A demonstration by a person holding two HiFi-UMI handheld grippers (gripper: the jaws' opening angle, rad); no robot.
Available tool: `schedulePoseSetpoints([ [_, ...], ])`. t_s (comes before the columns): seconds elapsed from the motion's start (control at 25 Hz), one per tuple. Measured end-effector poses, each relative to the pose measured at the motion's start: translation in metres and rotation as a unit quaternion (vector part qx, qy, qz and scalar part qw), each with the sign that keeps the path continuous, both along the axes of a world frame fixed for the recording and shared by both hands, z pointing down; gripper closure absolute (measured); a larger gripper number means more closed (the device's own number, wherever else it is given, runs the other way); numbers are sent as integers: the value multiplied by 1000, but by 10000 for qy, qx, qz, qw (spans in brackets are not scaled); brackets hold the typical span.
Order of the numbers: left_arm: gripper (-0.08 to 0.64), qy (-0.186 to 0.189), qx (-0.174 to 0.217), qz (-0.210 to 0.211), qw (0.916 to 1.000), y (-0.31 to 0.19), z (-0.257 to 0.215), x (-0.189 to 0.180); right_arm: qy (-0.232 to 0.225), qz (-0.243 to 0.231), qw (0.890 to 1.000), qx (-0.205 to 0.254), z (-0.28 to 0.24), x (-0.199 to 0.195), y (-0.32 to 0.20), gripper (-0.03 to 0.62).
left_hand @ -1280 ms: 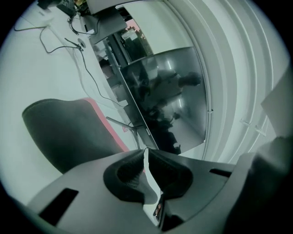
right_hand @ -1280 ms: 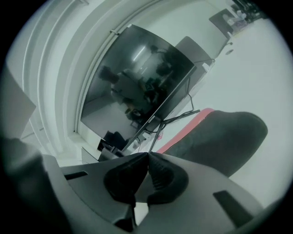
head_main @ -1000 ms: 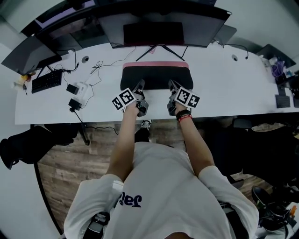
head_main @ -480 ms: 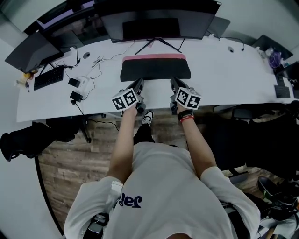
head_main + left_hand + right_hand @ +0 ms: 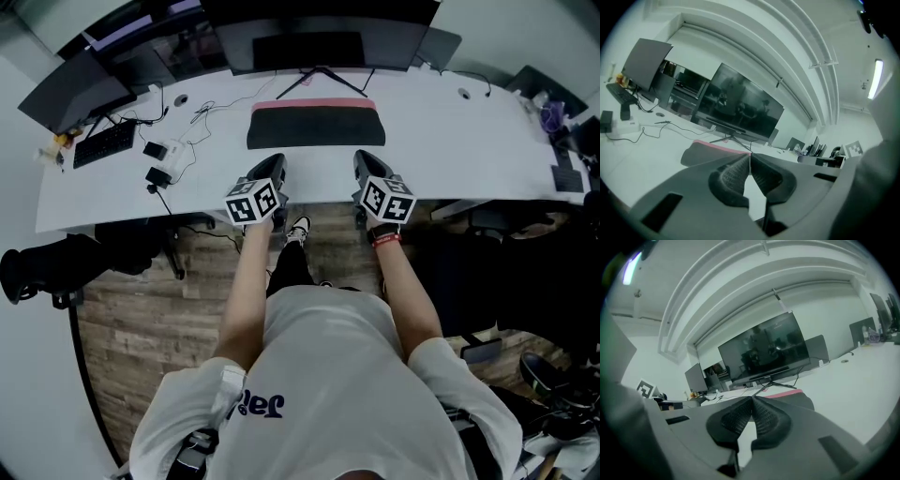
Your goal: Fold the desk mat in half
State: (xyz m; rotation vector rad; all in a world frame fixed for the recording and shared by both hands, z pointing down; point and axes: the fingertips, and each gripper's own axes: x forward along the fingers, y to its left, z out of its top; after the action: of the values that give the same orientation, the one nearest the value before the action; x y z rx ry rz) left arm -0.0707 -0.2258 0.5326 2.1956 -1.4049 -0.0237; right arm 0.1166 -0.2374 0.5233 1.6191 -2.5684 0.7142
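Observation:
The desk mat point(image 5: 314, 128) lies folded on the white desk point(image 5: 450, 159), black side up, with a pink strip along its far edge. Both grippers hover near the desk's front edge, short of the mat and apart from it. My left gripper point(image 5: 273, 169) has its jaws closing, tips meeting, with nothing between them. My right gripper point(image 5: 367, 162) is shut and empty. In the left gripper view the mat point(image 5: 701, 151) lies beyond the touching pads of the left gripper point(image 5: 750, 158). The right gripper view shows the mat point(image 5: 794, 399) past the right gripper point(image 5: 752, 401).
A large monitor point(image 5: 319, 42) stands on its stand behind the mat. A keyboard point(image 5: 103, 143), small white and black boxes point(image 5: 159, 150) and loose cables lie at the desk's left. Small items point(image 5: 553, 117) sit at the far right. A wooden floor lies under the desk.
Both grippers have drawn back from the mat's near edge to the desk's front edge. The folded mat has stayed where it lay.

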Motion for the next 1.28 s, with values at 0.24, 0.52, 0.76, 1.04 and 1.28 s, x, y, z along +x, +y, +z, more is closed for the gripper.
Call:
schedulePoseSetpoints([
  [0.24, 535, -415, 361, -87, 9984, 24, -17, -7, 316, -10, 9993, 193, -7, 6, 25, 577],
  [0.52, 538, -684, 720, -280, 9947, 50, -40, -11, 277, 10, 9991, 333, -15, 15, 52, 577],
  [0.76, 540, -1028, 920, -415, 9896, 68, -51, -17, 627, -20, 9958, 673, -32, 14, 72, 577],
  [1.04, 540, -1565, 1176, -410, 9798, 82, -60, -11, 971, 49, 9906, 966, -46, 14, 88, 578],
  [1.28, 540, -1548, 1231, -503, 9789, 95, -62, -17, 1132, 123, 9861, 1207, -60, 9, 96, 578],
])
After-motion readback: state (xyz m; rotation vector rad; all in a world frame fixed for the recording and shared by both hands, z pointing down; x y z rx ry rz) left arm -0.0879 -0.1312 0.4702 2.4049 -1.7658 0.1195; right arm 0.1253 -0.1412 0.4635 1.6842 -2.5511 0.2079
